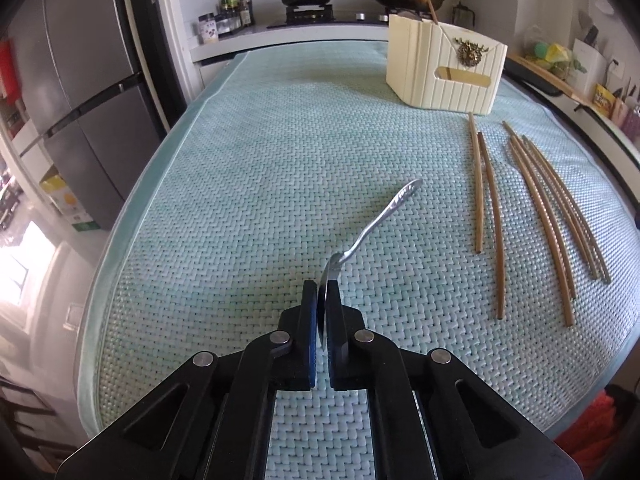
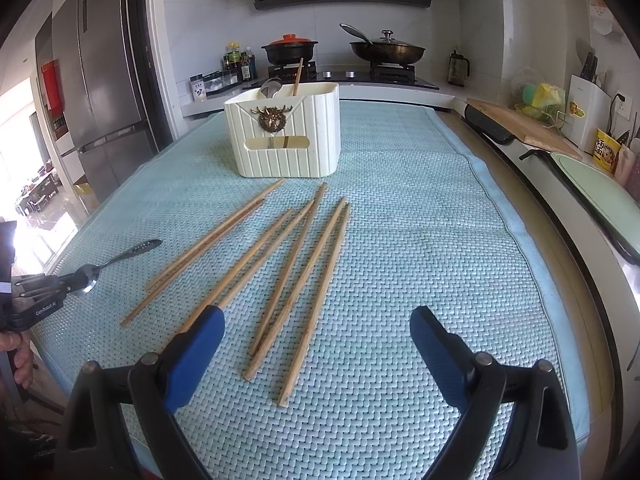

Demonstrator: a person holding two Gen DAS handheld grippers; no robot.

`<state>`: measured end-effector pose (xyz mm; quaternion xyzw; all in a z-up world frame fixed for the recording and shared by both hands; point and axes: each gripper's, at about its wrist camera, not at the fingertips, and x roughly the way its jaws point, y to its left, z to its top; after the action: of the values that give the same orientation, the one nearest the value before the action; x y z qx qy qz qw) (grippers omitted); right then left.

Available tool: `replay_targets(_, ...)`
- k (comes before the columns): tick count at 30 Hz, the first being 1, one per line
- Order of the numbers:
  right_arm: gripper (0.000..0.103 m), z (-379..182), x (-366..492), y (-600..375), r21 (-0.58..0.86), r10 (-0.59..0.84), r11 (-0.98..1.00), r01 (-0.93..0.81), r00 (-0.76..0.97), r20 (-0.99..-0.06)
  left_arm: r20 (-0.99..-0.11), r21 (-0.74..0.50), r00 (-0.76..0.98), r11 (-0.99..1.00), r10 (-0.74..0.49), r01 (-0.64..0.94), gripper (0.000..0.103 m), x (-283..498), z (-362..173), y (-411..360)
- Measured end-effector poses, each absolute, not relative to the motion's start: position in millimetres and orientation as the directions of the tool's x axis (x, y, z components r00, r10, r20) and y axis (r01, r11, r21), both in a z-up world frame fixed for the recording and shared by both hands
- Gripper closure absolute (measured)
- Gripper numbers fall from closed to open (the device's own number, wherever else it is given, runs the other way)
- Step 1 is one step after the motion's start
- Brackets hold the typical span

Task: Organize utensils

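My left gripper [image 1: 323,292] is shut on the bowl of a metal spoon [image 1: 384,214], whose handle sticks forward above the mat. It also shows in the right wrist view [image 2: 80,278], holding the spoon [image 2: 128,252] at the mat's left side. Several wooden chopsticks [image 1: 536,216] lie loose on the mat to the right; in the right wrist view the chopsticks [image 2: 280,272] lie just ahead of my right gripper [image 2: 316,330], which is open and empty above them. A cream utensil holder [image 2: 286,132] stands at the far end [image 1: 444,68], with a chopstick and a spoon in it.
A teal woven mat [image 2: 420,240] covers the table. Behind are a stove with a black pot [image 2: 290,50] and a wok [image 2: 386,50]. A fridge [image 2: 104,80] stands left. A cutting board [image 2: 520,124] and counter clutter are on the right.
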<state>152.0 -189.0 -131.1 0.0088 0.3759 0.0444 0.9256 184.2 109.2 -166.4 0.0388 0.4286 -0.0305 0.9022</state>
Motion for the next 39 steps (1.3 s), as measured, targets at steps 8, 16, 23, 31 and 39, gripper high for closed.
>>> replay_targets(8,0.007,-129.5,149.0,-190.1,0.049,0.089,0.996,-0.077,0.717,-0.691,-0.715,0.051,0.699,0.997,-0.003,0.056,0.103,194.9,-137.6,114.6)
replay_targets(16,0.007,-127.4,143.6,-192.7,0.047,0.086,0.996,-0.075,0.721,-0.687,-0.716,-0.064,0.698,0.997,-0.023,-0.033,0.088,192.2,-139.6,146.6)
replay_targets(23,0.007,-133.3,146.9,-192.8,0.066,0.102,0.995,-0.078,0.706,-0.701,-0.716,-0.211,0.692,0.973,-0.087,-0.097,0.049,174.3,-153.1,163.9)
replay_targets(31,0.007,-127.3,143.1,-186.3,0.04,0.102,0.994,-0.102,0.72,-0.686,-0.73,-0.31,0.668,0.942,-0.148,-0.13,0.093,192.1,-171.4,162.2)
replay_targets(39,0.007,-127.8,145.5,-208.5,0.051,0.064,0.998,-0.04,0.722,-0.689,-0.703,-0.349,0.688,0.93,-0.177,-0.117,0.103,202.2,-169.7,159.4)
